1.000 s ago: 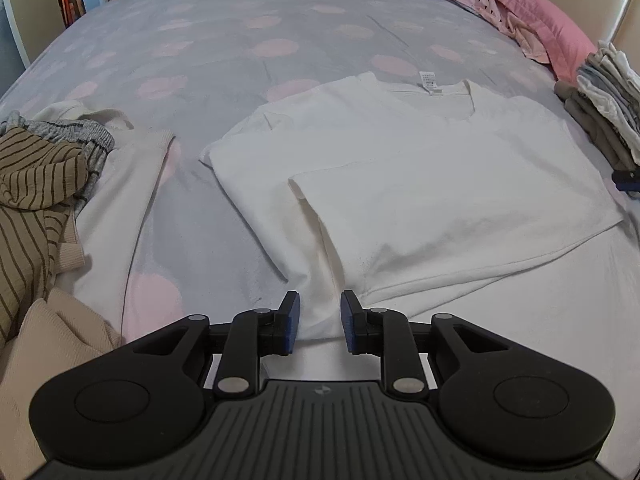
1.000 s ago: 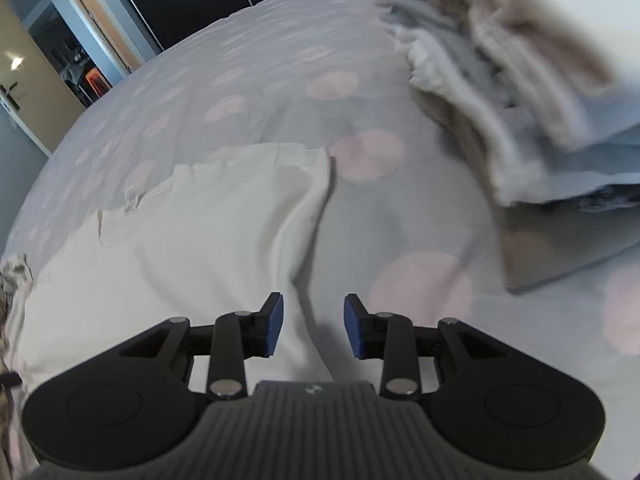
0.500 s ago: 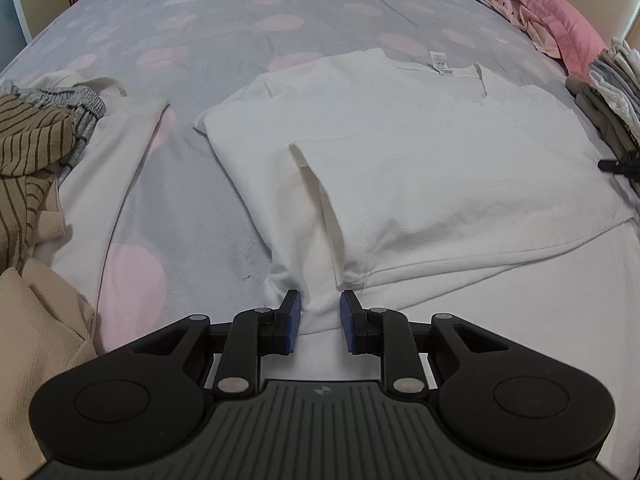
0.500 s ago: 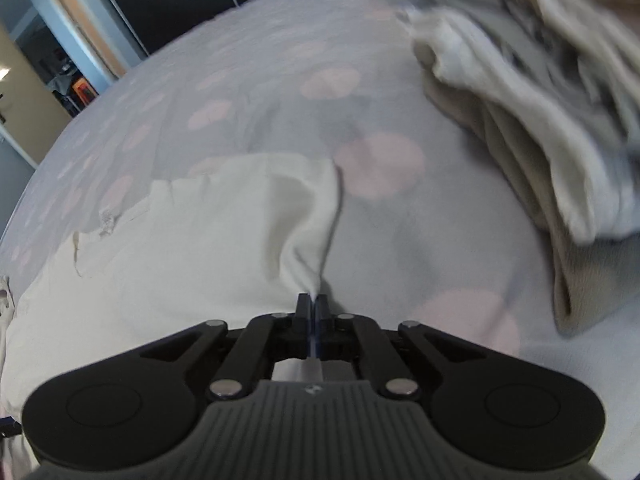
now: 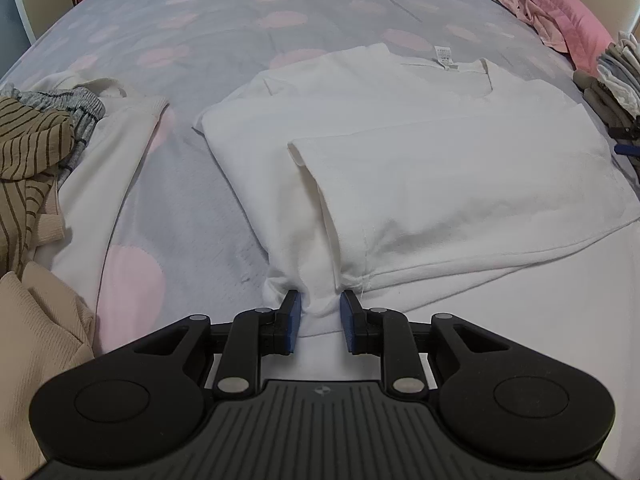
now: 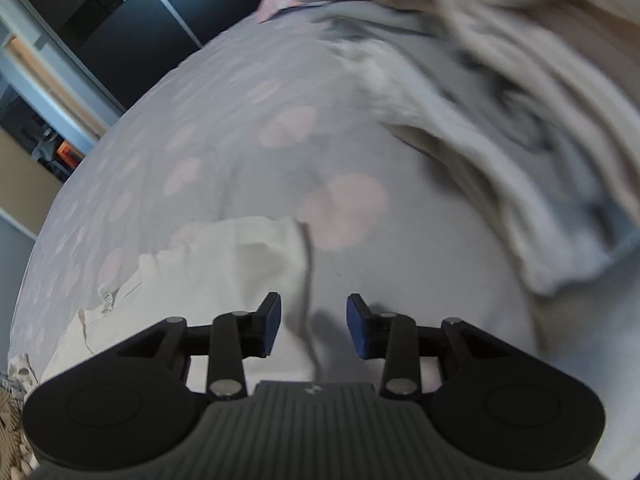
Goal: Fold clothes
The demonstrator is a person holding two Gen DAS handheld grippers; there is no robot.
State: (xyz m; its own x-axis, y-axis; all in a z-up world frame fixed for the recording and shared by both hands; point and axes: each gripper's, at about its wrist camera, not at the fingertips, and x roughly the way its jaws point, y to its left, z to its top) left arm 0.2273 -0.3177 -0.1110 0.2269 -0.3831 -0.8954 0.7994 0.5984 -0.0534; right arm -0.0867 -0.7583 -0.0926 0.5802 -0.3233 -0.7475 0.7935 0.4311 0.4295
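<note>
The white shirt lay flat on the bed, its neck label toward 12 o'clock and one side already folded over the body. In the left wrist view, the left claw sat low at 6 o'clock with its two blue pads apart, and a bunched corner of the shirt's hem stood between them; the cloth touched both pads but was not pinched flat. At 9 o'clock lay a heap of clothes, brown striped and grey pieces on top of a cream one. At 1 o'clock a pink pillow rested at the bed's edge, and at 3 o'clock a stack of folded clothes stood just beside the shirt.

In the right wrist view, the right claw hung with its pads wide apart, gripping nothing, above the shirt's right edge. The folded stack filled the 2 o'clock area, blurred.
</note>
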